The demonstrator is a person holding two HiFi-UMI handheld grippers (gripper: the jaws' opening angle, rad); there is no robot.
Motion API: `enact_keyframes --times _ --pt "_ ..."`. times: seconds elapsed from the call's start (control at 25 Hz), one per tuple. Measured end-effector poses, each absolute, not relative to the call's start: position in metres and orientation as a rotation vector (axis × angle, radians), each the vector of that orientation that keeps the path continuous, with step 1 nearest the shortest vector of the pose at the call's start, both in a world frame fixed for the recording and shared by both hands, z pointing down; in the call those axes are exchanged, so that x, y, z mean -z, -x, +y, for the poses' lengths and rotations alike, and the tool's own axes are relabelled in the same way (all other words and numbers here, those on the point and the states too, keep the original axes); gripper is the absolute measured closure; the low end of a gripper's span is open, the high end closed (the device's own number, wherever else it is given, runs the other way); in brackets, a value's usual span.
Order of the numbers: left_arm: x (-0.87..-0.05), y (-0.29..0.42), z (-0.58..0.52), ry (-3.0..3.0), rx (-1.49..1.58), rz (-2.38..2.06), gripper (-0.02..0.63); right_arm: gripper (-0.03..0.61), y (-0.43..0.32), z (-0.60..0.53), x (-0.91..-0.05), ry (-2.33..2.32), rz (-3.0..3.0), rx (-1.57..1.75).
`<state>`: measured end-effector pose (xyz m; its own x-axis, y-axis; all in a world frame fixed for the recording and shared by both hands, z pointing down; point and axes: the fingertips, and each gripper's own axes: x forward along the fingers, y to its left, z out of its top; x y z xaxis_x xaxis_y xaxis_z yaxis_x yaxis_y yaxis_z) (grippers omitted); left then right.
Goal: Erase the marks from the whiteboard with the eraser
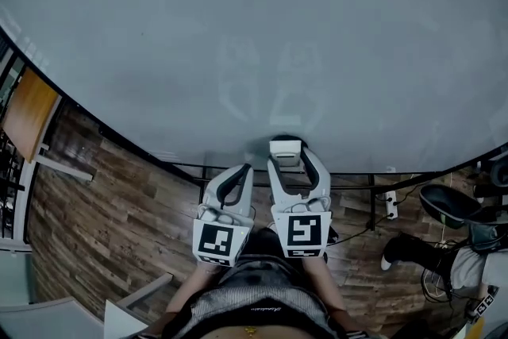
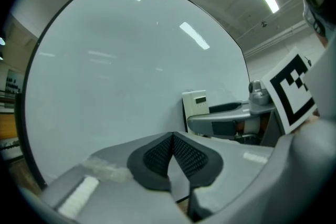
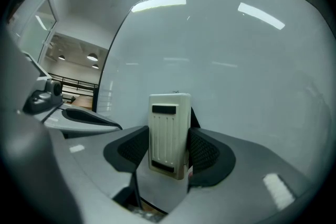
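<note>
A large whiteboard [image 1: 254, 36] fills the upper part of the head view; its surface looks clean apart from faint smears near its lower edge. My right gripper [image 1: 287, 159] is shut on a white eraser [image 3: 169, 132], which stands upright between the jaws close to the board's lower edge [image 1: 286, 148]. My left gripper [image 1: 236, 175] hangs just left of it, shut with nothing between its pads [image 2: 157, 156]. In the left gripper view the eraser [image 2: 195, 104] shows at the right, before the whiteboard [image 2: 126, 76].
A dark frame rail [image 1: 357, 179] runs under the board. A wood-plank floor [image 1: 103, 202] lies below. A power strip [image 1: 390, 204] hangs at the right, near a person's shoe [image 1: 401, 252] and a stool [image 1: 446, 202]. An orange panel [image 1: 28, 113] stands at far left.
</note>
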<state>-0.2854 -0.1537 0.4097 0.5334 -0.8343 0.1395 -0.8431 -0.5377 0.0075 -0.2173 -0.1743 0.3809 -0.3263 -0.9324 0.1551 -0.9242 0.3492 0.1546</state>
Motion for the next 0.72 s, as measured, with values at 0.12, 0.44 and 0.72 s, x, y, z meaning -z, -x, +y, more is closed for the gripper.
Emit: enact_keyframes --times 0.12,0.44,0.72 --pt "-0.411 0.286 -0.153 -2.660 -0.188 -1.526 0.609 0.337 0.217 -0.174 -0.380 -1.630 -2.431 0.064" --pt "-0.424 0.289 -0.145 -2.598 -0.205 -1.597 0.609 0.337 0.218 -0.171 -0.383 -1.572 -2.471 0.073" --pt "-0.424 0.292 -0.147 -2.558 -0.169 -1.571 0.609 0.337 0.222 -0.173 -0.384 -1.593 -2.463 0.074"
